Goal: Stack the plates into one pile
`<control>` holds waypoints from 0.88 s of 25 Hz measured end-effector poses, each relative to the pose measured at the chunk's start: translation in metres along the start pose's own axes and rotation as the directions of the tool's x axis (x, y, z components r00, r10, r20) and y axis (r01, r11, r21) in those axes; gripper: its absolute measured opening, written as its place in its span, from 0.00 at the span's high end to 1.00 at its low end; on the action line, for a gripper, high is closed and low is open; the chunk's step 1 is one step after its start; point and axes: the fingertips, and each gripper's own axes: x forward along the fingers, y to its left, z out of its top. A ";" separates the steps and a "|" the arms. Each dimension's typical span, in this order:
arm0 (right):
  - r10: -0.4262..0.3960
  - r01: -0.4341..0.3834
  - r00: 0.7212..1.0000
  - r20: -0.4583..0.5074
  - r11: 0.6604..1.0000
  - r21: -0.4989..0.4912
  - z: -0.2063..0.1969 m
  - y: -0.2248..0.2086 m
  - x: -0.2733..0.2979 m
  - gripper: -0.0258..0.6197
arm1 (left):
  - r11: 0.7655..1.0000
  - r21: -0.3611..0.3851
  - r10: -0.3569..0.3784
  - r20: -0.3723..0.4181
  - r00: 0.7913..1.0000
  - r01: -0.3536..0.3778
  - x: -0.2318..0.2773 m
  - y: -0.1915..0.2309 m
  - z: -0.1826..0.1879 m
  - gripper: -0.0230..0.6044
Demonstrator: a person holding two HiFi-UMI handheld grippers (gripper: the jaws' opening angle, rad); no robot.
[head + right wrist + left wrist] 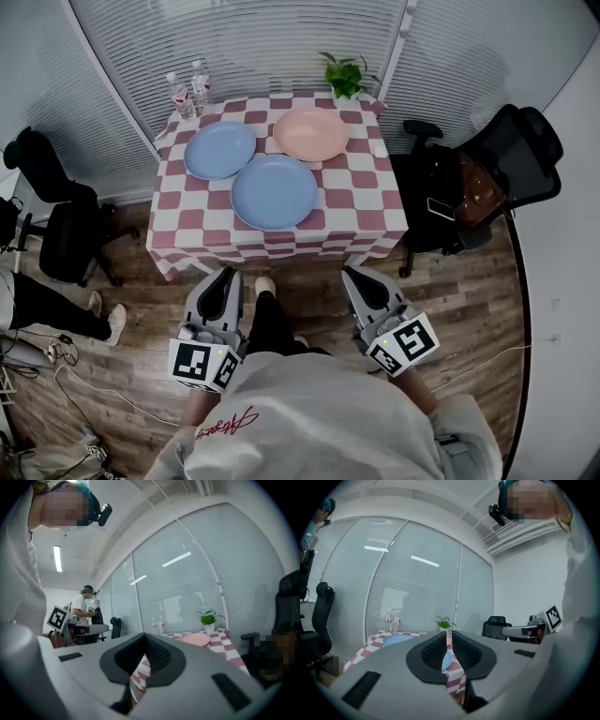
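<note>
Three plates lie apart on the checkered table [370,211]: a blue plate [219,149] at the back left, a second blue plate [275,191] nearer the front, and a pink plate [310,134] at the back right. Both grippers hang short of the table's front edge, over the wooden floor. The left gripper [223,278] is shut and holds nothing; its view shows its closed jaws [449,641] and the back blue plate [396,639] beyond. The right gripper [357,277] is also shut and empty; its view looks past the jaws [144,644] to the pink plate [194,640].
Two water bottles [189,92] and a potted plant [344,75] stand at the table's far edge, with a small white object [379,149] by the pink plate. Black office chairs flank the table, left [56,225] and right [487,178]. A person's legs [56,309] show at far left.
</note>
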 end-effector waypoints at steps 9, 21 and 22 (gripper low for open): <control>-0.058 0.058 0.998 0.023 0.998 0.008 0.011 -0.030 0.033 0.95 | 0.999 0.018 -0.043 0.012 0.999 0.042 0.046 0.024 0.014 0.89; -0.121 0.116 0.990 0.068 0.991 0.070 0.025 -0.074 0.097 0.95 | 0.996 -0.006 -0.085 0.016 0.996 0.085 0.114 0.069 0.020 0.89; -0.124 0.119 0.990 0.062 0.990 0.076 0.024 -0.078 0.102 0.95 | 0.996 -0.008 -0.088 0.012 0.996 0.088 0.119 0.072 0.019 0.89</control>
